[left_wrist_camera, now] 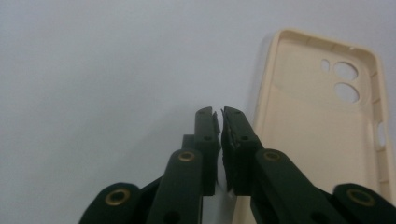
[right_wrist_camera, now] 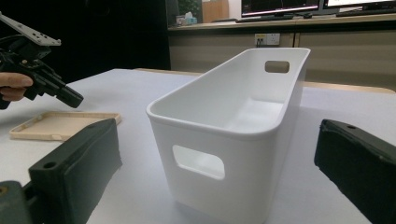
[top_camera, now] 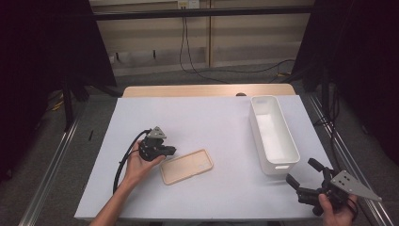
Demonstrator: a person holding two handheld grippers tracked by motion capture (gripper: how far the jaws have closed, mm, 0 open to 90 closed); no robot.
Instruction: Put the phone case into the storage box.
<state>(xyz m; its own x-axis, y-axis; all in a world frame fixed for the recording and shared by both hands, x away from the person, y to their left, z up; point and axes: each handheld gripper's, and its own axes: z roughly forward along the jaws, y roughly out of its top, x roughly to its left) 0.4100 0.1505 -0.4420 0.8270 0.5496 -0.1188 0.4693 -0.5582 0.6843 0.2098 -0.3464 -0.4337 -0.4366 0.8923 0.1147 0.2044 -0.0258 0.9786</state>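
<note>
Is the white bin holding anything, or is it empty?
Empty. The white bin stands upright with its bare floor showing in the right gripper view; the phone case lies on the table outside it.

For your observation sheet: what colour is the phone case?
Pale beige phone case, clearest in the left gripper view.

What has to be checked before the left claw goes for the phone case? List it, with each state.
1. Left claw empty: ok, nothing is between its jaws.
2. Left claw wide enough for the case's edge: not ok, the jaws are nearly shut.
3. Phone case flat on the table, hollow side up: ok.
4. Left claw touching the case: cannot tell; it is at the case's left end.
5. White bin upright and empty: ok.
6. Right claw open and clear of the bin: ok, by the bin's near end.
</note>
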